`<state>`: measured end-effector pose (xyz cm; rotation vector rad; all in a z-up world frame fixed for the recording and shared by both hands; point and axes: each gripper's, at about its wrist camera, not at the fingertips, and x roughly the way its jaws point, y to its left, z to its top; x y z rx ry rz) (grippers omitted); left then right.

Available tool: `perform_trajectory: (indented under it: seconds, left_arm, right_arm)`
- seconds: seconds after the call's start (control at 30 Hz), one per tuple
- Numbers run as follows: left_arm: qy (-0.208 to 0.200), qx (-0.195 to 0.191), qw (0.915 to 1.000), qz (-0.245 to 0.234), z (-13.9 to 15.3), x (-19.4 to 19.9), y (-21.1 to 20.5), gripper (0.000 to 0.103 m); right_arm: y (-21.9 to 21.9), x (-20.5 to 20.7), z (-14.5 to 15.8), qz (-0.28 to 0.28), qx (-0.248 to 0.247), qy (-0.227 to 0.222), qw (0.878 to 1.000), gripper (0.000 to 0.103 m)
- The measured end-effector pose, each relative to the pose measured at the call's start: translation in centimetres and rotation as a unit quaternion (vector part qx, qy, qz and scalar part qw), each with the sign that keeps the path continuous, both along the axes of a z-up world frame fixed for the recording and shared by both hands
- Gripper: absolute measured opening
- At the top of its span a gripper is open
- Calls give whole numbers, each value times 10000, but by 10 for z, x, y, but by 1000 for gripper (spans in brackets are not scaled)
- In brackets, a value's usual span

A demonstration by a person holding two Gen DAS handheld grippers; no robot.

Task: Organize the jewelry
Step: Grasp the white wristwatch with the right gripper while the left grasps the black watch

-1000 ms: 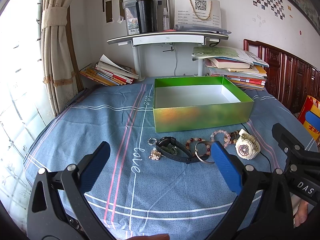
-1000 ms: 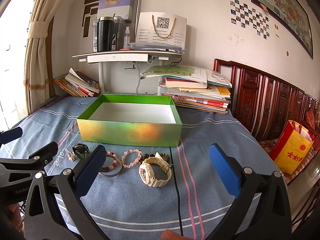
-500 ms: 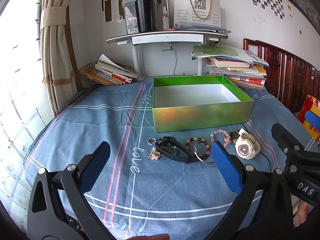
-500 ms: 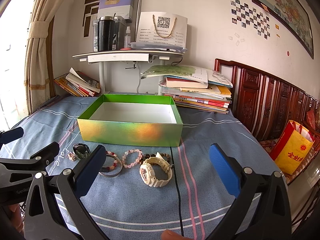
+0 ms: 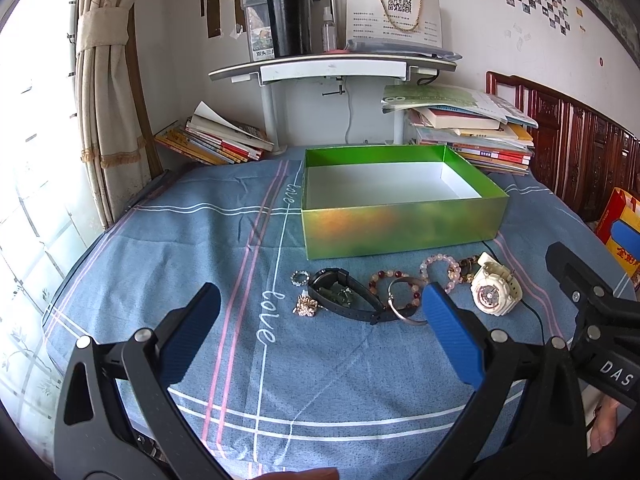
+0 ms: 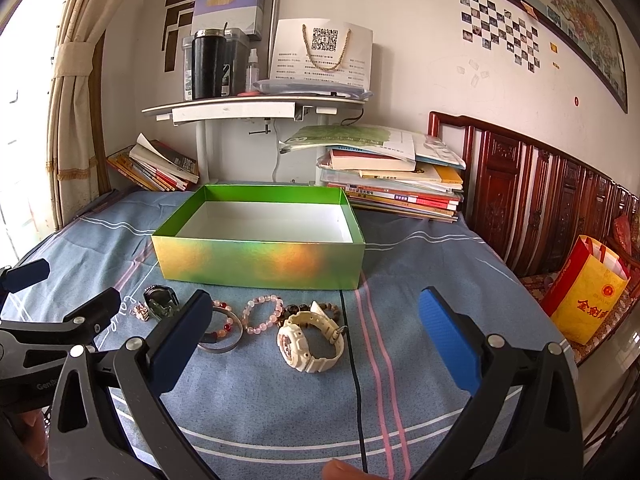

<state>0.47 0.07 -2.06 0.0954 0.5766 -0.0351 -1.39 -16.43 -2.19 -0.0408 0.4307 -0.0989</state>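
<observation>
An empty green box (image 5: 400,224) (image 6: 260,258) stands open on the blue bedcloth. In front of it lies a row of jewelry: a small ring (image 5: 300,278), a gold charm (image 5: 306,306), a black watch (image 5: 346,296), a red bead bracelet with a metal bangle (image 5: 400,300), a pink bead bracelet (image 6: 262,314) and a white watch (image 5: 496,290) (image 6: 310,338). My left gripper (image 5: 320,336) is open and empty, just short of the black watch. My right gripper (image 6: 316,338) is open and empty, level with the white watch.
Stacks of books (image 5: 468,132) and leaning books (image 5: 212,140) lie behind the box under a white shelf (image 5: 332,68). A black cable (image 6: 356,380) runs across the cloth. A carved wooden headboard (image 6: 540,200) and a yellow bag (image 6: 584,296) are to the right.
</observation>
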Motion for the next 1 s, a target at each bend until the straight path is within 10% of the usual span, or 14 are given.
perform_trajectory:
  seconds: [0.3,0.43,0.53,0.9,1.0]
  left_arm:
    - [1019,292,9944,-4,-26,43,11,99]
    - [1206,222,9924,-27,-28,55,24,74]
    - [1156,295,9928,78,-23,62,25,74]
    - [1663,113,9859,127,-44,108,28,84]
    - [1791,119,9837,50,-54,117,22,84]
  right_arm:
    - [-41,51,-32,-375,-155,1330,9903,101]
    - [-68,65,-44,-321,479,1791,9821,86]
    - [-71,71,-48,-119,790,1928,9780,70]
    - [-14,100,-59,788,313,2167,9725,67]
    - [-8,103,-63,841,197,2168,9724,40]
